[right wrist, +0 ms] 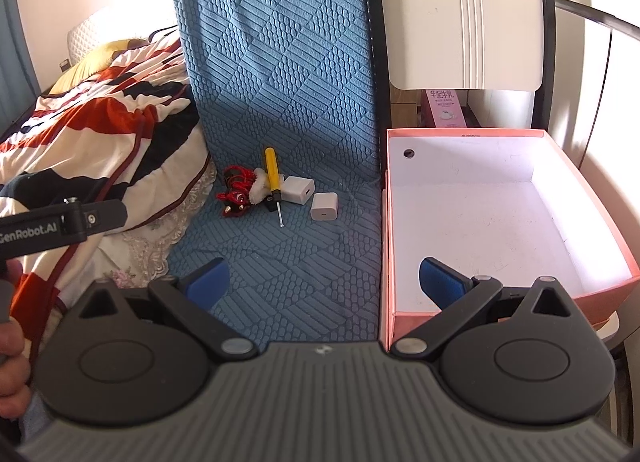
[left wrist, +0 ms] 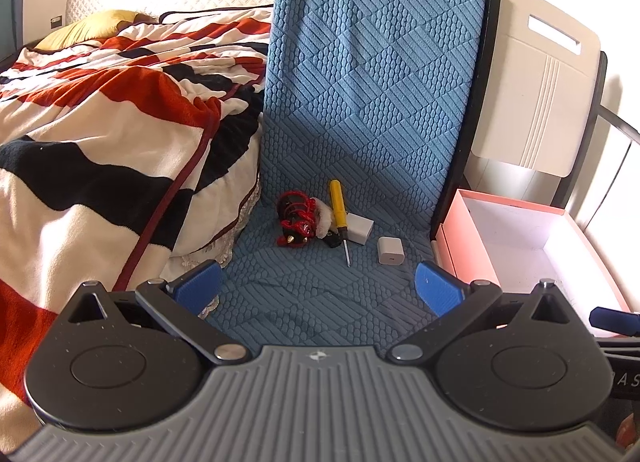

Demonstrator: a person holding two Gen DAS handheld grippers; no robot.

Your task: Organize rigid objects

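Observation:
On the blue textured seat cover [left wrist: 320, 294] [right wrist: 288, 262] lie a yellow-handled screwdriver [left wrist: 337, 209] [right wrist: 273, 179], two white charger cubes [left wrist: 360, 228] [left wrist: 390, 250] [right wrist: 297, 189] [right wrist: 324, 206], and a red tangle of cord with a fluffy white piece [left wrist: 298, 218] [right wrist: 237, 190]. A pink box with a white inside [left wrist: 520, 238] [right wrist: 500, 222] stands open to the right of them. My left gripper [left wrist: 319, 288] is open, well short of the objects. My right gripper [right wrist: 324, 286] is open too, with its right finger over the box's near edge.
A striped red, black and cream blanket [left wrist: 100, 134] [right wrist: 100, 114] is heaped on the left, touching the seat cover. A white panel [left wrist: 536, 78] [right wrist: 460, 14] stands behind the box. The left gripper's body [right wrist: 60, 224] and a hand [right wrist: 12, 362] show at the right wrist view's left edge.

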